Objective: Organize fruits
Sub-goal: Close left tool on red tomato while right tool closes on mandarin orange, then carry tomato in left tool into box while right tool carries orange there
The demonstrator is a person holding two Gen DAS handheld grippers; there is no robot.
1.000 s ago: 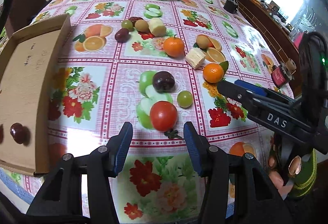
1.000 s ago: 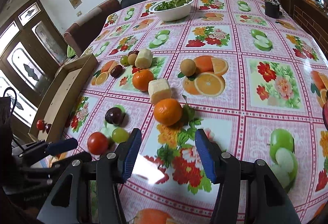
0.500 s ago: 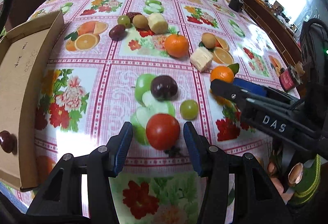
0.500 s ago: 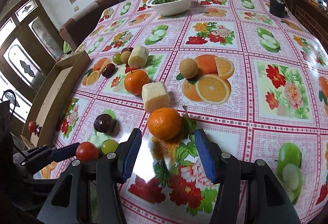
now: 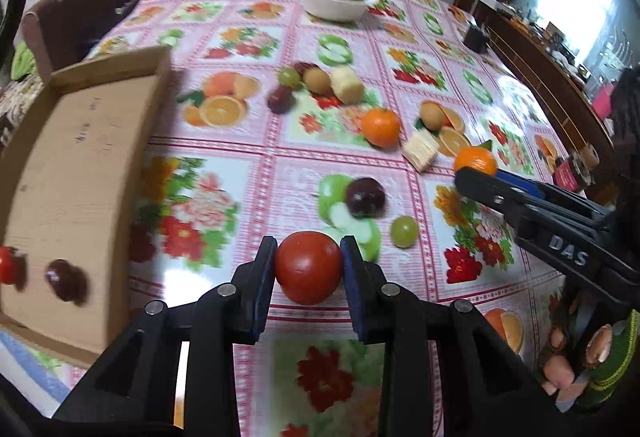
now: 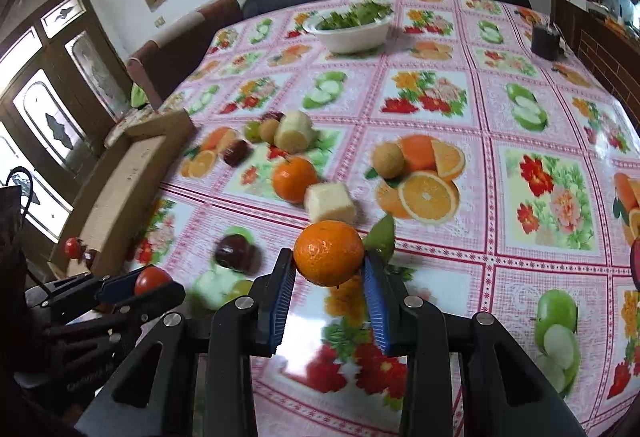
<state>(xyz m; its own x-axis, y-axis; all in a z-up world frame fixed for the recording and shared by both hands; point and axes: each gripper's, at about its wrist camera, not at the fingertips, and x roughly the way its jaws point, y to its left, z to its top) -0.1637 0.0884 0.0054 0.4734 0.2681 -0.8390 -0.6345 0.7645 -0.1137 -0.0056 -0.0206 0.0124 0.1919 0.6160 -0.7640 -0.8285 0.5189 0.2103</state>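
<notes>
Left gripper (image 5: 308, 269) has just closed on a smooth red tomato (image 5: 307, 267) over the tabletop (image 5: 248, 189); only its view shows the cardboard box (image 5: 72, 157) floor. Right gripper (image 6: 329, 277) has just closed, clamping a dimpled orange (image 6: 329, 252).

claw (image 5: 308, 269): black arms, blue pads, silver screws | other claw (image 5: 476, 173): "DAS" lettering | sleeve (image 5: 612, 365): green striped
</notes>
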